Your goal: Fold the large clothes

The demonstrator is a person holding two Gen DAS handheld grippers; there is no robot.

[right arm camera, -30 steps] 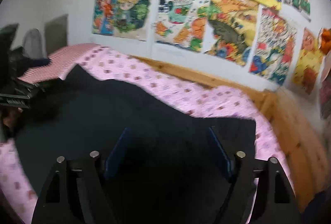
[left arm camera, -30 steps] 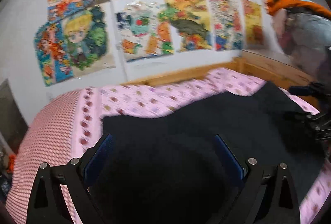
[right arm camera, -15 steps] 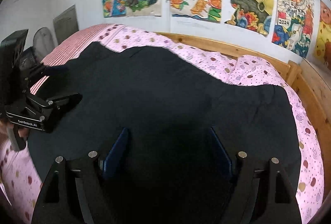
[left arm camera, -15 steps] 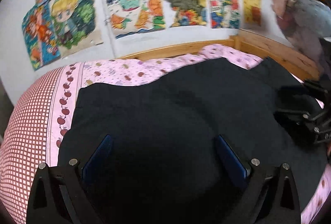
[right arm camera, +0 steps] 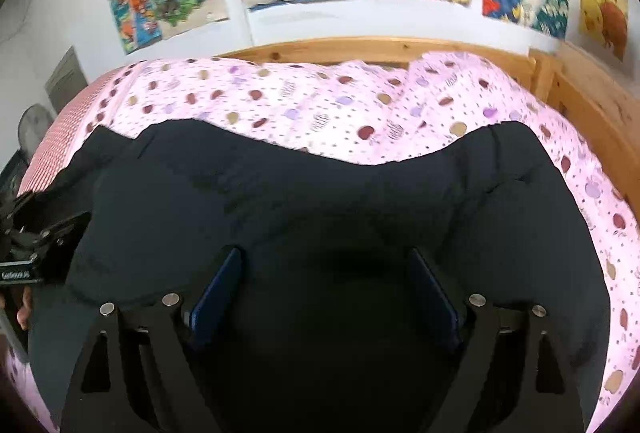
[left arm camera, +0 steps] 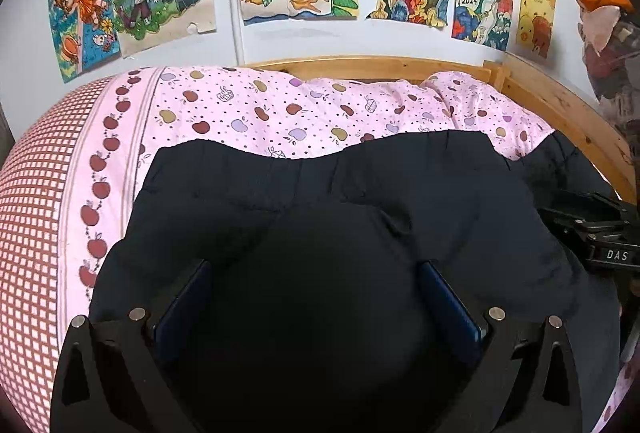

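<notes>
You had the left gripper [left arm camera: 316,297] spread wide and the right gripper [right arm camera: 326,285] opening, both empty over the black garment [left arm camera: 360,201] on the bed [left arm camera: 280,109]; soft, limp, probably light, best pinched at its near edge

Left gripper [left arm camera: 316,297] spread wide; right gripper [right arm camera: 326,285] jaws opening, both angled downward.

The dark garment [right arm camera: 320,201] runs past the bottom edge — the right wrist view is motion-blurred throughout.
</notes>
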